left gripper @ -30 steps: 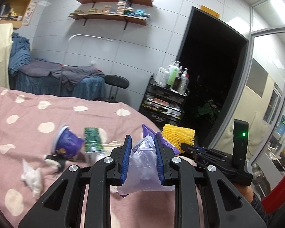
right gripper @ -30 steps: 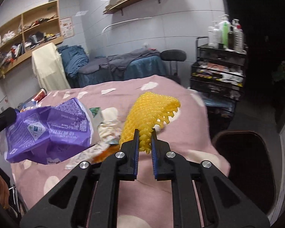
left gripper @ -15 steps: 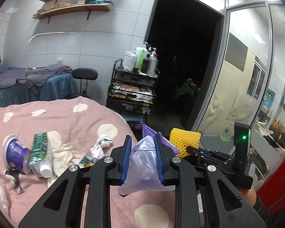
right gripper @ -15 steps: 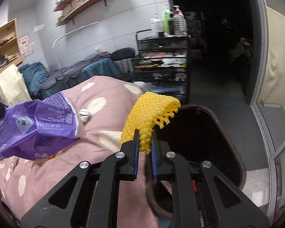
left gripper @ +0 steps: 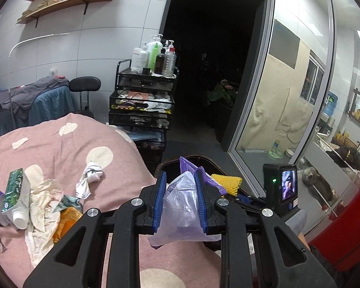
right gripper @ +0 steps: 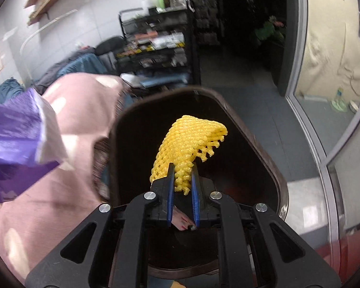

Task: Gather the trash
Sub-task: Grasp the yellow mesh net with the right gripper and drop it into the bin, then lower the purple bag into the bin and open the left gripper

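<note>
Tiled room, pink spotted bedspread [left gripper: 60, 148] at nine o'clock, dark trash bin [right gripper: 271, 158] open beside it at twelve. Right gripper [right gripper: 183, 180] clenched on yellow foam fruit net [right gripper: 192, 141] directly over the bin mouth; left gripper [left gripper: 180, 196] clamped on purple plastic bag [left gripper: 182, 206] near the rim at one o'clock. Best released only once centred above the opening, net first, then bag; milk carton [left gripper: 13, 189] and tissues [left gripper: 43, 201] left at nine.

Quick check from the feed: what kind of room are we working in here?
Probably a massage or beauty treatment room: a black trolley topped with pump bottles, a covered treatment bed by the tiled wall, and a pink polka-dot bed strewn with trash.
</note>
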Tool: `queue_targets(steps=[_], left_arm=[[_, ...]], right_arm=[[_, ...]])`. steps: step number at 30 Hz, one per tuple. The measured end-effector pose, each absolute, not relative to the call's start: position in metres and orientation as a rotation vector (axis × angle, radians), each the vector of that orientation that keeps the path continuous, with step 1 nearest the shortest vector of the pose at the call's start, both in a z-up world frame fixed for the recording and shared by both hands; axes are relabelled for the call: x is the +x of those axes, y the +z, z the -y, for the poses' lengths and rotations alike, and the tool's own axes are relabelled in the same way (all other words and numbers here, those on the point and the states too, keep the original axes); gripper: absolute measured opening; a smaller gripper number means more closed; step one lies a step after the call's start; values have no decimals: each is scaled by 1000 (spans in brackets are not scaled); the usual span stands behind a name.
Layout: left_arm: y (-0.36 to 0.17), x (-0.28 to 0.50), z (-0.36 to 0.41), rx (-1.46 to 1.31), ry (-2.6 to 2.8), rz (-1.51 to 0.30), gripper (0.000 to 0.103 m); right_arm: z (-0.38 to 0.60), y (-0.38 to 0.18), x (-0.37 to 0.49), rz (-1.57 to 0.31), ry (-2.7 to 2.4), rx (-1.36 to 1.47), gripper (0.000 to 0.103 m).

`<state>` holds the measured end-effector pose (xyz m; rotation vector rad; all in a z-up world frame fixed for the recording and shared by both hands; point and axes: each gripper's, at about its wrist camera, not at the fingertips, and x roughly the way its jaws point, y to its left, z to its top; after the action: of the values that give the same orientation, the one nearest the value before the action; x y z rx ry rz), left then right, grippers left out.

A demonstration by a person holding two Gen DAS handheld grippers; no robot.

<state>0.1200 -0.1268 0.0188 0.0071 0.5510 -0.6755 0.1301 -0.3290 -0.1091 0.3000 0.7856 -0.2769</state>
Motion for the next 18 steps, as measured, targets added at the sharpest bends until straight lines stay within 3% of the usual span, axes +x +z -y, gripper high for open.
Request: queue_targets(steps=[1,3,4,5,12,14,18], left_arm=[[18,120,129,11,-679,-555,24],[15,121,134,18,-686,-563,24],[14,122,137,24,-690,-568,24],[13,122,139,28,-692,-570,24],[8,123,155,46,-716,-588,24],[6,125,162,52,-729,-598,24],[4,127,177,67,-754,-614,24]], right_arm=[[331,-116,130,-803,-278,306,18],[332,-124,130,-824,-288,310,41],[333,-126,128,-822,-295,320,57],[335,-128,125,-813,-299,338,62],[339,-128,115,-799,-323,382,65],[342,-124,109,-774,-345,387,73],[352,-114,96,-724,-391,412,74]])
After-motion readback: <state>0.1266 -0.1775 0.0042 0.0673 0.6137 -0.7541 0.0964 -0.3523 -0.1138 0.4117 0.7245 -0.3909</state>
